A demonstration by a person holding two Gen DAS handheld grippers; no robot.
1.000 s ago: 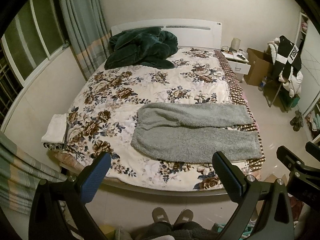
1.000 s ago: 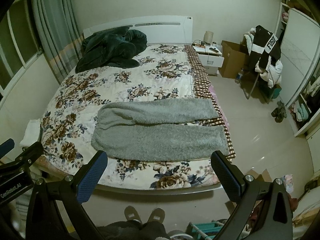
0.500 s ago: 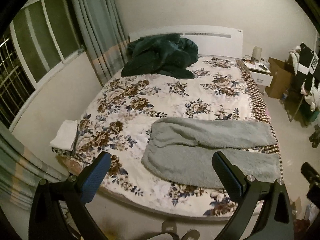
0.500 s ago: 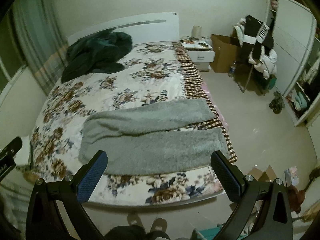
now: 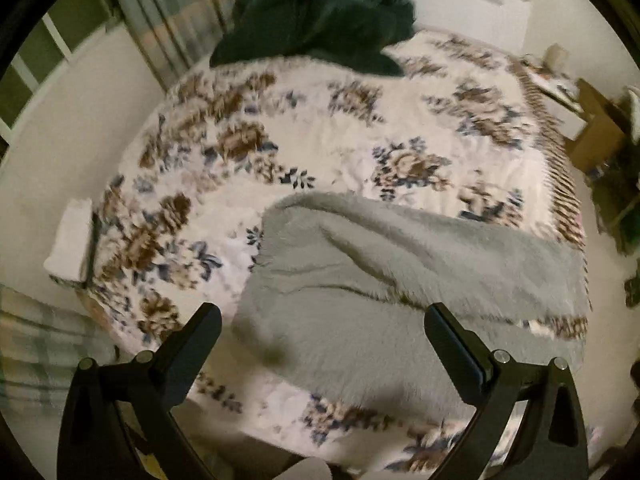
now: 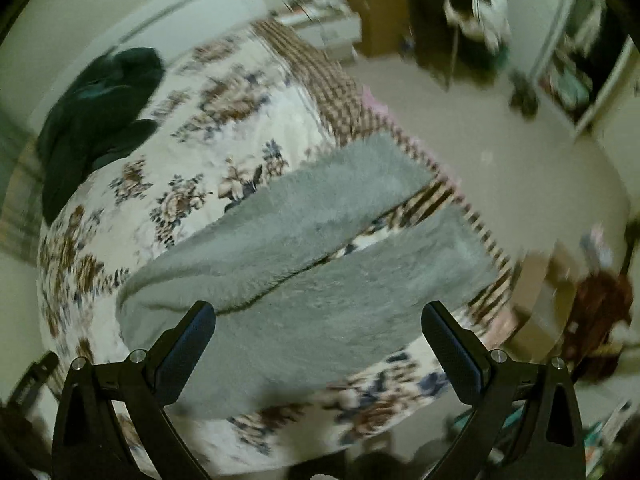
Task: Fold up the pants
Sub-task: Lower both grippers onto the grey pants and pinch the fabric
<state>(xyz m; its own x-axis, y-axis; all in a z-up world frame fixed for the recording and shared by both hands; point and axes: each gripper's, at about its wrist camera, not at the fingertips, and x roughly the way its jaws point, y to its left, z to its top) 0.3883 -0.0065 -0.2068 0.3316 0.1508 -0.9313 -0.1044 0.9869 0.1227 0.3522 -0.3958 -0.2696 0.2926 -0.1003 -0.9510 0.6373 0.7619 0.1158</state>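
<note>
Hanging over the near edge of the bed, the left gripper (image 5: 322, 326) has its two fingers spread wide apart with nothing between them, and the right gripper (image 6: 318, 324) is spread the same way, also gripping nothing. Just beyond both sets of fingers lie the gray fuzzy pants (image 5: 384, 280), flat on the flowered bedspread (image 5: 320, 136) close to the foot of the bed, waist toward the left and the two legs running out to the right. In the right wrist view the pants (image 6: 320, 280) reach the checkered border (image 6: 332, 88) along the bed's right side, with a strip of bedspread showing between the legs. A folded white cloth (image 5: 72, 240) sits at the bed's left edge. Farther back, a dark green blanket (image 5: 320, 20) is heaped near the white headboard (image 5: 480, 4). Both views are blurred.
</note>
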